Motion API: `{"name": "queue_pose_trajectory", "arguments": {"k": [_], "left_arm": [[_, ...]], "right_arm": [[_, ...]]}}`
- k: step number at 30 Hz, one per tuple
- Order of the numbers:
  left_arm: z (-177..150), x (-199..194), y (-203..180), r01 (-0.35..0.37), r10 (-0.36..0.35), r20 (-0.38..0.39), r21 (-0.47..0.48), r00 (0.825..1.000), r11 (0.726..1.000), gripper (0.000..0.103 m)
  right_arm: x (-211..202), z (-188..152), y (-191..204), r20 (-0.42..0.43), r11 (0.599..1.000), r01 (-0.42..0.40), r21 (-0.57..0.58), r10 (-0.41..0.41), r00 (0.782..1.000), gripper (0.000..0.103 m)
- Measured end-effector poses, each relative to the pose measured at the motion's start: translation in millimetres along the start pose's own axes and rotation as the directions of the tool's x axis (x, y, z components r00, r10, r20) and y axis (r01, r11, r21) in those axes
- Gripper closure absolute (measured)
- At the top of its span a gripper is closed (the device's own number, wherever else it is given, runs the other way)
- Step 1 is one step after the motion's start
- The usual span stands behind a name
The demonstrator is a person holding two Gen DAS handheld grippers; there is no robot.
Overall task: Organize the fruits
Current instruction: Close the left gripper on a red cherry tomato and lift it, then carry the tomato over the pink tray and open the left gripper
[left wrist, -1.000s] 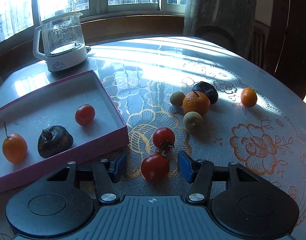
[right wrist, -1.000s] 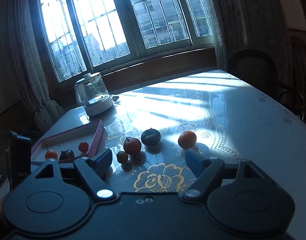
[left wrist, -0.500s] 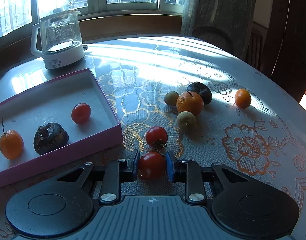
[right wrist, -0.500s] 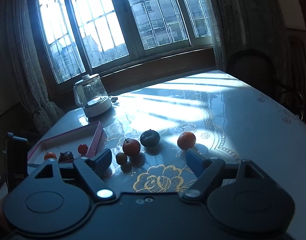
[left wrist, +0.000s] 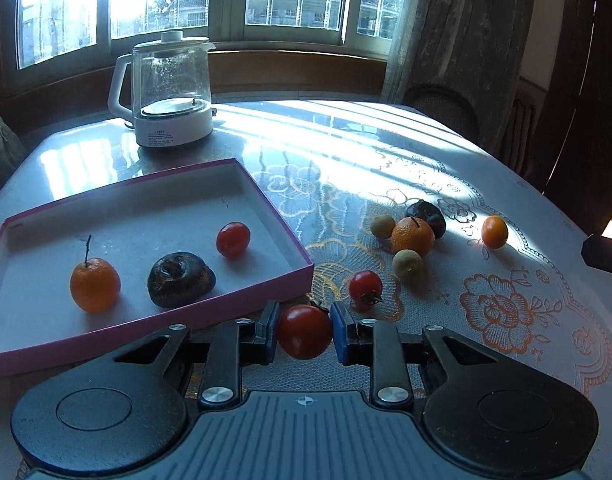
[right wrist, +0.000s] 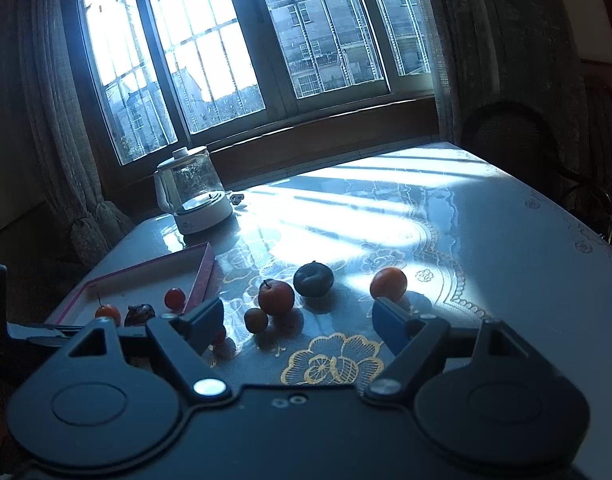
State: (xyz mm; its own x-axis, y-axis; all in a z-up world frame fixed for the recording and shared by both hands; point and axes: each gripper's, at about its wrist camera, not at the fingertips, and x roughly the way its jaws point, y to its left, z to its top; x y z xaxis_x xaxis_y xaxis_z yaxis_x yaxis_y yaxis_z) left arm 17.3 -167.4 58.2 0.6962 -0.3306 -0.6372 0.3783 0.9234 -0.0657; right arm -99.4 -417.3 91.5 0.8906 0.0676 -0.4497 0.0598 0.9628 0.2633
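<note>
the left gripper (left wrist: 304,332) has just closed on a red tomato (left wrist: 304,332): a second ago its blue pads stood wide to either side of the fruit on the tablecloth, and now both press against its flanks, the tomato pinched between them. the view has shifted with it, the pink box (left wrist: 241,304) now sitting closer and more to the middle, and the tomato reads as raised just clear of the cloth (though its underside is hidden, so i cannot be sure). it hangs just off the box's near right corner.

inside the box lie a small stemmed orange (left wrist: 94,285) toward the near left, a dark wrinkled fruit (left wrist: 180,279) in the middle and a small tomato (left wrist: 233,240) toward the far right wall. still out on the cloth are a second tomato (left wrist: 365,288) just beyond the held one, two pale green fruits, a larger orange (left wrist: 412,236), a dark plum-like fruit behind it and a lone orange nearer the table's right edge.

the right gripper (right wrist: 295,320) has not moved; its jaws stand wide apart with nothing between them.

so the pick looks done; the carry over the box wall comes next, i judge.
</note>
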Motion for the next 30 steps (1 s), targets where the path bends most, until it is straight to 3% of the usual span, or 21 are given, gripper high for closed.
{"name": "queue_pose_trajectory", "arguments": {"k": [9, 18, 30], "left_arm": [[17.1, -30.0, 74.5, -0.127, 0.131, 0.053, -0.074, 0.99, 0.989, 0.075], [24.8, -17.5, 138.3, -0.244, 0.251, 0.04, -0.135, 0.967, 0.96, 0.075], [18.3, 20.2, 168.1, -0.272, 0.27, -0.029, -0.156, 0.962, 0.95, 0.075]], "right_arm": [[12.0, 1.9, 24.4, -0.009, 0.999, -0.04, -0.018, 0.04, 0.999, 0.022], [21.6, 4.0, 49.1, -0.019, 0.997, -0.065, -0.038, 0.064, 0.998, 0.022], [24.2, -0.4, 60.2, -0.036, 0.998, -0.046, -0.04, 0.044, 0.998, 0.022]]}}
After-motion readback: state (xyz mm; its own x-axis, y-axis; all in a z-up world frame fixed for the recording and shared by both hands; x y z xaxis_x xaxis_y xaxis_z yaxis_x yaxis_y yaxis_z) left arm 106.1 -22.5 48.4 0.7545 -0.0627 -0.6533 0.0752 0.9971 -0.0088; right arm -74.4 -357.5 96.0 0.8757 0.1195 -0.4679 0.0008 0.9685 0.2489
